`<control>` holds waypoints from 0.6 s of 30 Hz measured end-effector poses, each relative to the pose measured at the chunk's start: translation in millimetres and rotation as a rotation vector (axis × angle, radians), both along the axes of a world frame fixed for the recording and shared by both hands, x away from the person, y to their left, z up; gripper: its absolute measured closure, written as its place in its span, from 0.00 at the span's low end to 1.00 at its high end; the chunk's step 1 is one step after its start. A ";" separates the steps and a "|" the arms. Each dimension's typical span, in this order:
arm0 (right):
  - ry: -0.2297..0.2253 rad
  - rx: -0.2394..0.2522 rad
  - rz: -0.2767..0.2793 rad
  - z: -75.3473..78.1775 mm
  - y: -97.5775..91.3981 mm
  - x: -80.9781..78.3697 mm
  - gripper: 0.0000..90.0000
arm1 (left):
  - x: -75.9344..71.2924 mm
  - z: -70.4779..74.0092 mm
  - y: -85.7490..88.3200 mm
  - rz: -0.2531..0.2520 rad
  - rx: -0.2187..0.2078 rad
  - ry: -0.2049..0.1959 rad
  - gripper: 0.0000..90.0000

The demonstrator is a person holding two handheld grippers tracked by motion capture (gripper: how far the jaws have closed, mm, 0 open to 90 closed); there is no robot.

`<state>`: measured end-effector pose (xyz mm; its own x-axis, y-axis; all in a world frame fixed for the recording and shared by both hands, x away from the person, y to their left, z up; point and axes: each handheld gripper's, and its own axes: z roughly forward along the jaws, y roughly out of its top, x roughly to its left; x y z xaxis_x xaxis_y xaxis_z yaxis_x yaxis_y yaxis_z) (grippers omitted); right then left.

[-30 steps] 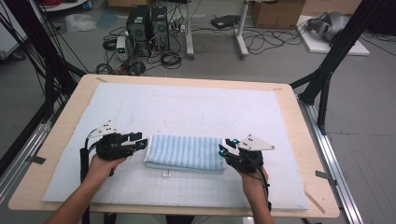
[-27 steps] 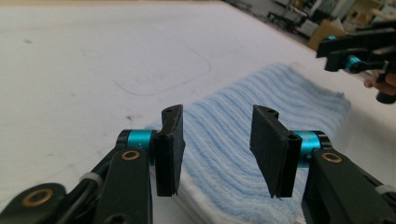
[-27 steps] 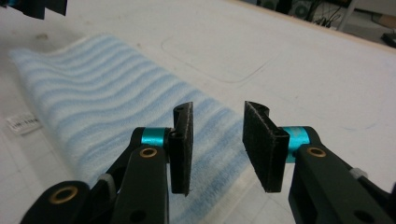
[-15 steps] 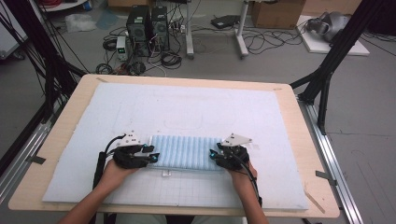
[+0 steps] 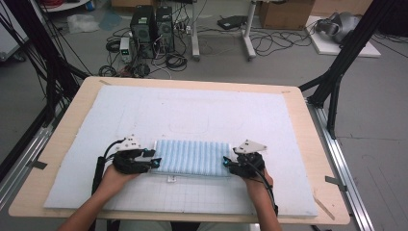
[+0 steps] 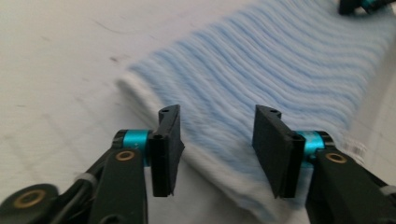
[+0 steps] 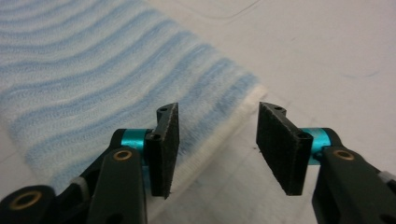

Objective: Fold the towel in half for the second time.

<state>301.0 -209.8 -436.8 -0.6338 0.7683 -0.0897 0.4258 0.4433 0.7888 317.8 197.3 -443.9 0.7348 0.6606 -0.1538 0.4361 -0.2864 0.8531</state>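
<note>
Blue-and-white striped towel [image 5: 191, 157]

The folded towel [image 5: 192, 158] is soft, fuzzy ribbed cloth, striped blue and white. It lies on a matt white foam mat [image 5: 192, 110] over a smooth pale wooden table [image 5: 67, 130].
</note>
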 end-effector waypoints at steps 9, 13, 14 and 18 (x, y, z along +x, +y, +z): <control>-0.098 0.116 -0.107 13.8 -36.5 -8.1 0.28 | 13.3 14.2 33.3 0.114 -0.181 -0.102 0.21; -0.145 0.106 -0.138 17.3 -43.7 -11.6 0.20 | 10.8 16.7 38.7 0.110 -0.193 -0.130 0.20; -0.147 0.112 -0.145 18.3 -44.8 -12.6 0.17 | 10.0 17.0 39.8 0.110 -0.192 -0.144 0.20; -0.166 0.137 -0.137 20.4 -51.1 -16.3 0.12 | 7.8 18.8 45.5 0.114 -0.212 -0.169 0.20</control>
<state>284.8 -260.9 -416.3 -0.5079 0.8584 -0.0725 0.3346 0.2741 0.9016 325.6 242.9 -425.1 0.6845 0.7067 -0.1791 0.3022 -0.0515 0.9518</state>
